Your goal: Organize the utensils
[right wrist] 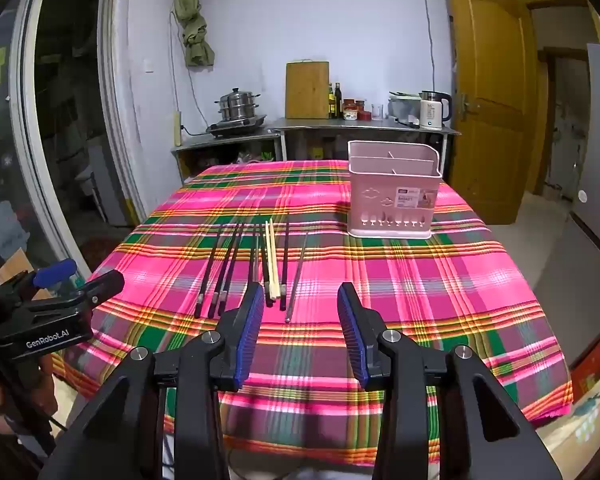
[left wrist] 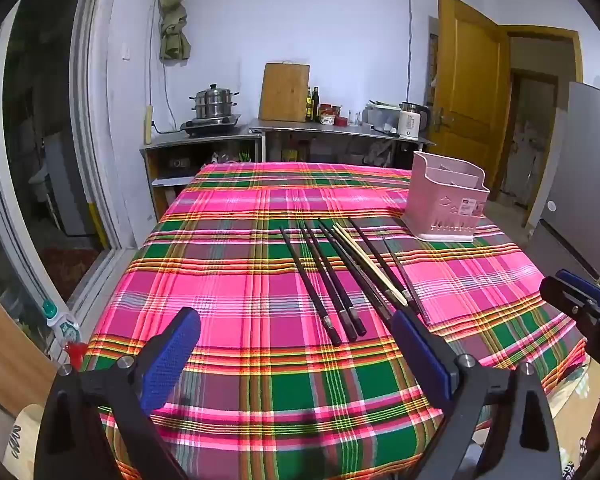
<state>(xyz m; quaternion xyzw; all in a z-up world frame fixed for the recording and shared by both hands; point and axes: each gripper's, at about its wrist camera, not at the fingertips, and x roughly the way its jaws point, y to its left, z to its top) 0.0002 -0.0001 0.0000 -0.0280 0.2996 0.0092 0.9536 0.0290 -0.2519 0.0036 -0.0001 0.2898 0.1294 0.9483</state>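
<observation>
Several chopsticks (left wrist: 340, 276) lie side by side on the plaid tablecloth (left wrist: 240, 280), most of them black, one pair pale wood (right wrist: 272, 258), one grey metal (right wrist: 296, 280). A pink plastic utensil basket (right wrist: 394, 190) with divided compartments stands upright behind them to the right; it also shows as the basket (left wrist: 446, 196) in the left wrist view. My left gripper (left wrist: 296, 340) hovers open above the near ends of the chopsticks, nothing between its blue pads. My right gripper (right wrist: 298, 320) is open too, just short of the chopstick ends, holding nothing.
The table (right wrist: 500, 320) fills the foreground, its front edge close below the grippers. Behind it a steel counter (right wrist: 364, 124) carries a steamer pot (right wrist: 238, 106), a cutting board (right wrist: 307, 90), bottles and a kettle (right wrist: 434, 110). A wooden door (right wrist: 488, 80) stands at right.
</observation>
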